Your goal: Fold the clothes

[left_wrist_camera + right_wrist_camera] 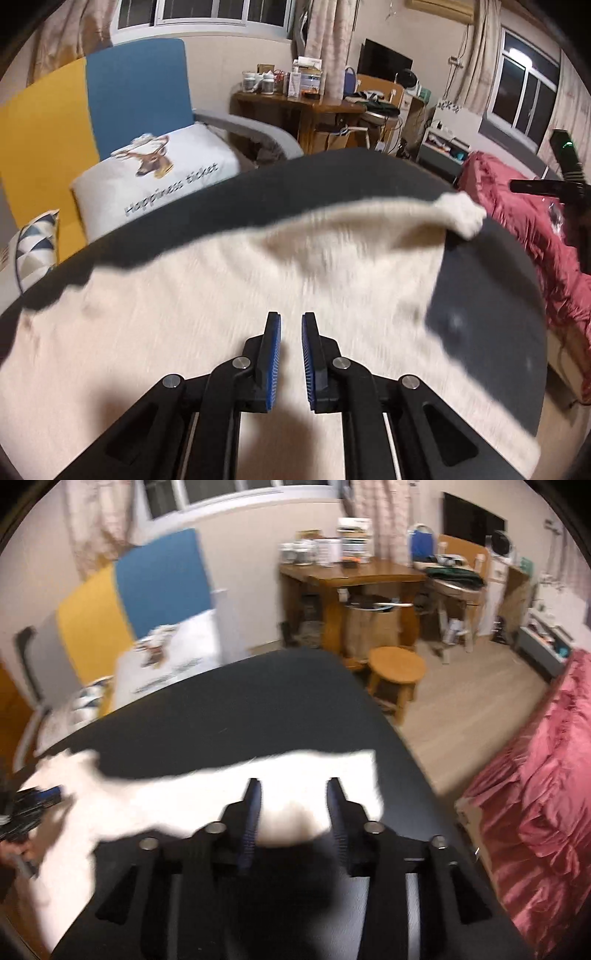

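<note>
A cream-white garment lies spread on a dark table; one corner is bunched up at its far right. My left gripper hovers over the cloth's middle, jaws a narrow gap apart with nothing between the blue pads. In the right wrist view the garment stretches across the table. My right gripper stands open above its near right edge, holding nothing. The left gripper shows blurred at the cloth's left end, a hand behind it. The picture is motion-blurred.
A pink bedspread lies right of the table. A wooden stool and a cluttered wooden desk stand beyond the far edge. A white deer-print pillow leans on a blue and yellow headboard at the left.
</note>
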A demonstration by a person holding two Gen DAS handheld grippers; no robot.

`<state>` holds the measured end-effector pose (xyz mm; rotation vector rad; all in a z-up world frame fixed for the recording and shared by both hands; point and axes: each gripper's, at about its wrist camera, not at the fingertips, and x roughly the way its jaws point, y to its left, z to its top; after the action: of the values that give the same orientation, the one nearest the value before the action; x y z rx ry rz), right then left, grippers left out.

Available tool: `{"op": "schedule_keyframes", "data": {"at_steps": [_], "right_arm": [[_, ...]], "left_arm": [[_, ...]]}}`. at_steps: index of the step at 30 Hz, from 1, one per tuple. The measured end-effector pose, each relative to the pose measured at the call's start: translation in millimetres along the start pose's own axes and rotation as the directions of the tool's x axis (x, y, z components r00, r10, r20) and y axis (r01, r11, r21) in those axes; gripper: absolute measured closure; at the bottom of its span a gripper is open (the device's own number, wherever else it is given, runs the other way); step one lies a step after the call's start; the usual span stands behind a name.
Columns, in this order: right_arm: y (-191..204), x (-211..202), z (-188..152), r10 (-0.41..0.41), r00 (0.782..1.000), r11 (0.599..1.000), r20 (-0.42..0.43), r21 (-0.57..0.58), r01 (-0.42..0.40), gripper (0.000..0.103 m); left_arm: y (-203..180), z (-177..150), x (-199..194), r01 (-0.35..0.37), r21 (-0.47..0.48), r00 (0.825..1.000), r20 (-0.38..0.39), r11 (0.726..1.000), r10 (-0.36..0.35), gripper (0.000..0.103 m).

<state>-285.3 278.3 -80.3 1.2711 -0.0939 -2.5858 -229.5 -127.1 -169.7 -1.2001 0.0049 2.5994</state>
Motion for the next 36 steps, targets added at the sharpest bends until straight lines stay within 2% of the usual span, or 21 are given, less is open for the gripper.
{"op": "schedule_keyframes", "data": {"at_steps": [2,4,8,10,13,16,18,20,21,28,32,36], "right_arm": [[10,-2,-25,0.119,0.993,0.992,-0.025,0.031,-0.118,0.061],[19,7,-50,0.232,0.972,0.967,-0.026,0.110,-0.228,0.048],[37,42,-76,0.350,0.936,0.902,0.024,0.260,-0.344,0.048],[34,61,-77,0.361,0.929,0.850,0.085,0.380,-0.365,0.045],[24,88,-76,0.332,0.933,0.771,0.142,0.529,-0.355,0.044],[23,103,-76,0.267,0.949,0.749,0.169,0.583,-0.314,0.044],[28,104,-72,0.205,0.963,0.780,0.174,0.565,-0.268,0.044],[34,107,-67,0.154,0.975,0.813,0.160,0.541,-0.217,0.067],[37,109,-64,0.131,0.980,0.827,0.152,0.528,-0.193,0.092],[50,94,-20,0.054,0.985,0.926,0.166,0.361,-0.112,0.093],[56,101,16,-0.021,0.995,0.975,0.096,0.220,-0.001,0.093],[56,130,49,-0.067,0.998,0.987,0.012,0.145,0.064,0.093]], "left_arm": [[2,-13,-5,-0.003,-0.028,1.000,-0.016,1.000,0.002,0.093],[4,-22,-8,0.004,-0.071,1.000,-0.027,0.997,-0.006,0.093],[-3,-18,-6,0.077,-0.117,0.997,-0.006,0.990,-0.078,0.093],[-8,-12,0,0.075,-0.100,0.997,-0.003,0.992,-0.076,0.093],[-9,-8,15,0.071,-0.103,0.997,-0.028,0.992,-0.074,0.093],[-1,-14,26,0.106,-0.153,0.992,-0.051,0.983,-0.115,0.093],[6,-16,26,0.135,-0.190,0.988,-0.043,0.972,-0.146,0.093],[9,-18,26,0.152,-0.211,0.986,-0.040,0.966,-0.164,0.093],[9,-18,26,0.151,-0.210,0.986,-0.040,0.966,-0.163,0.093],[-5,-8,19,0.105,-0.146,0.993,-0.045,0.984,-0.113,0.092],[-11,27,18,0.110,-0.090,0.994,0.019,0.990,-0.109,0.093],[-23,50,53,0.053,0.012,0.998,-0.038,0.999,-0.053,0.092]]}}
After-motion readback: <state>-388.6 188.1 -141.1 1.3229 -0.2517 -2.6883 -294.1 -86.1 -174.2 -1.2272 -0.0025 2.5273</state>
